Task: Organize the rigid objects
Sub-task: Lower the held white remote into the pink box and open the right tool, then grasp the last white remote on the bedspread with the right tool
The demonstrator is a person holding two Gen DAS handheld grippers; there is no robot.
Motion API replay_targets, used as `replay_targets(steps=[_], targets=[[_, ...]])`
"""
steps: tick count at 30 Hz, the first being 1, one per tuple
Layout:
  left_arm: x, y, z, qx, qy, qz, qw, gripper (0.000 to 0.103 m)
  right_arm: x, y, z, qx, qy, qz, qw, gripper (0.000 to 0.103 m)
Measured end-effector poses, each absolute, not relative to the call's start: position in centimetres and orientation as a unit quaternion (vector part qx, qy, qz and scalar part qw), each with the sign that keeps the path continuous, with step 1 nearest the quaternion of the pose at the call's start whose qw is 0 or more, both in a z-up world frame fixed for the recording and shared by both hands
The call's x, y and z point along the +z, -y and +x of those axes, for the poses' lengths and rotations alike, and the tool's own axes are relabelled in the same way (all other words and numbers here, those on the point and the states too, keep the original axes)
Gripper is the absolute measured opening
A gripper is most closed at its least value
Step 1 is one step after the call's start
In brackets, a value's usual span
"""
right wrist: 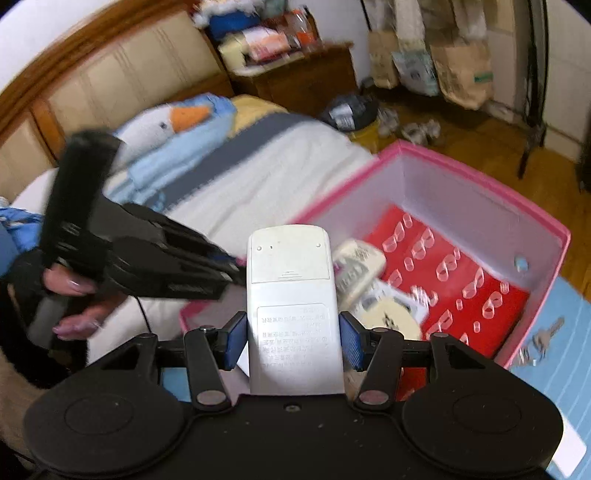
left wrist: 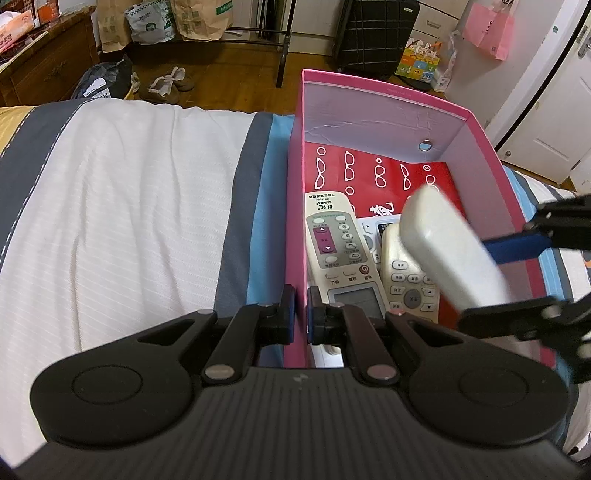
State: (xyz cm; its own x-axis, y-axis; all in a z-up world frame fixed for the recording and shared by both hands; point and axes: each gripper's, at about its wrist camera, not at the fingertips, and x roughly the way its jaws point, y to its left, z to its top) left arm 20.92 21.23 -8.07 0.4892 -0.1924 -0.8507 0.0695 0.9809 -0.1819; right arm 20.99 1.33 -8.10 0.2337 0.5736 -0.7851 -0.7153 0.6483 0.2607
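Note:
A pink box (left wrist: 295,206) stands on the bed and holds two white remotes (left wrist: 340,254) on a red bag (left wrist: 373,173). My left gripper (left wrist: 301,317) is shut on the box's near left wall. My right gripper (right wrist: 291,341) is shut on a white remote (right wrist: 291,295), back side up, held over the box (right wrist: 543,221). In the left wrist view that remote (left wrist: 447,251) hangs tilted above the remotes in the box, with the right gripper (left wrist: 517,277) at the right edge.
The bed has a white and grey striped cover (left wrist: 122,206). A goose plush (right wrist: 166,122) lies by the headboard. Keys (right wrist: 543,339) lie on the blue cover right of the box. Paper bags (left wrist: 199,18), shoes (left wrist: 170,83) and a suitcase (left wrist: 373,33) stand on the floor beyond.

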Motion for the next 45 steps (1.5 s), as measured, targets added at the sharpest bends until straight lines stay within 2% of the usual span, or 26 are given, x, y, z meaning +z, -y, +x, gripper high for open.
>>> replay_targets(steps=[7, 15, 22, 29, 33, 39, 43, 45], targets=[[-8.1, -21.1, 20.9, -0.076, -0.5, -0.059, 0.861, 0.005, -10.6, -1.7, 20.2, 0.332, -0.453, -0.154, 0.813, 0.058], [-8.1, -20.7, 20.8, -0.078, -0.499, -0.044, 0.862, 0.006, -11.1, -2.0, 20.8, 0.294, -0.464, -0.169, 0.819, 0.057], [-8.2, -20.7, 20.8, -0.077, -0.5, -0.042, 0.862, 0.006, -10.8, -1.9, 20.9, 0.25, -0.427, -0.207, 0.844, 0.058], [-8.1, -20.7, 20.9, -0.076, -0.501, -0.044, 0.861, 0.006, -5.3, 3.0, 20.2, 0.247, -0.363, -0.131, 0.889, 0.058], [-8.1, -20.8, 20.9, -0.076, -0.502, -0.047, 0.86, 0.006, -3.3, 7.0, 20.4, 0.239, -0.372, -0.083, 0.893, 0.059], [-8.2, -21.0, 21.0, -0.079, -0.504, -0.053, 0.859, 0.006, -6.1, 13.5, 21.3, 0.229, -0.404, -0.012, 0.886, 0.059], [-8.3, -20.8, 20.9, -0.082, -0.5, -0.042, 0.861, 0.006, -9.2, 15.4, 21.5, 0.238, -0.414, -0.054, 0.877, 0.059], [-8.3, -20.9, 20.9, -0.081, -0.501, -0.045, 0.86, 0.006, -10.1, 15.8, 21.2, 0.255, -0.391, -0.096, 0.879, 0.06]])
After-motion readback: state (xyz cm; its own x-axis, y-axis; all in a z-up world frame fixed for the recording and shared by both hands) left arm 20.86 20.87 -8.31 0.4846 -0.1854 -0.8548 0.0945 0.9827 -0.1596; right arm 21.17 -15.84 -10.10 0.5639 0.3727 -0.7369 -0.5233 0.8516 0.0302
